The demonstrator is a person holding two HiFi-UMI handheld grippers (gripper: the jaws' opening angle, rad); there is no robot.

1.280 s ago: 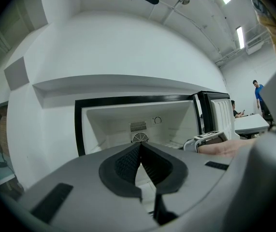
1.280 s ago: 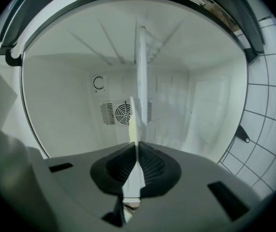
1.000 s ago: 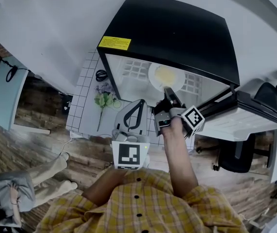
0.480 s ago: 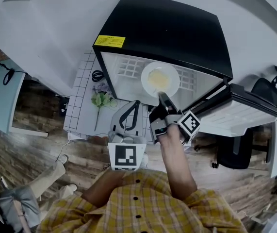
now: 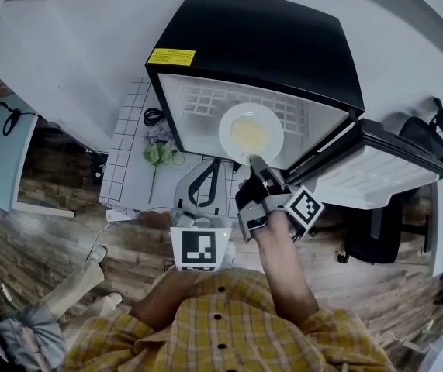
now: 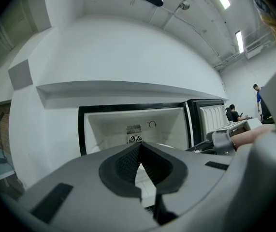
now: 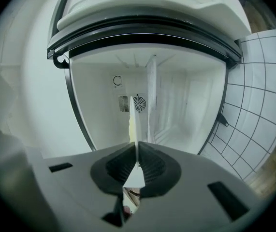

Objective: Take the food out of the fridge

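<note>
A white plate (image 5: 250, 132) with yellow food on it juts out of the open black fridge (image 5: 268, 45), over its front edge. My right gripper (image 5: 255, 163) is shut on the plate's near rim. The right gripper view shows the plate edge-on (image 7: 133, 122), pinched between the pads of that right gripper (image 7: 137, 151), with the fridge's white interior (image 7: 176, 105) behind. My left gripper (image 5: 205, 183) hangs to the left of it, in front of the fridge, shut and holding nothing. In its own view the left gripper (image 6: 138, 148) faces the open fridge (image 6: 108, 124).
The fridge door (image 5: 384, 169) stands open to the right. A white wire shelf (image 5: 205, 103) lies inside. Left of the fridge is a white tiled surface (image 5: 132, 165) with a flower sprig (image 5: 159, 155) and a coiled cable (image 5: 153, 116). A black chair (image 5: 368, 242) stands at the right.
The right gripper has drawn back toward me with the plate, which has slid from deeper on the shelf to the fridge's front edge. The left gripper has barely shifted.
</note>
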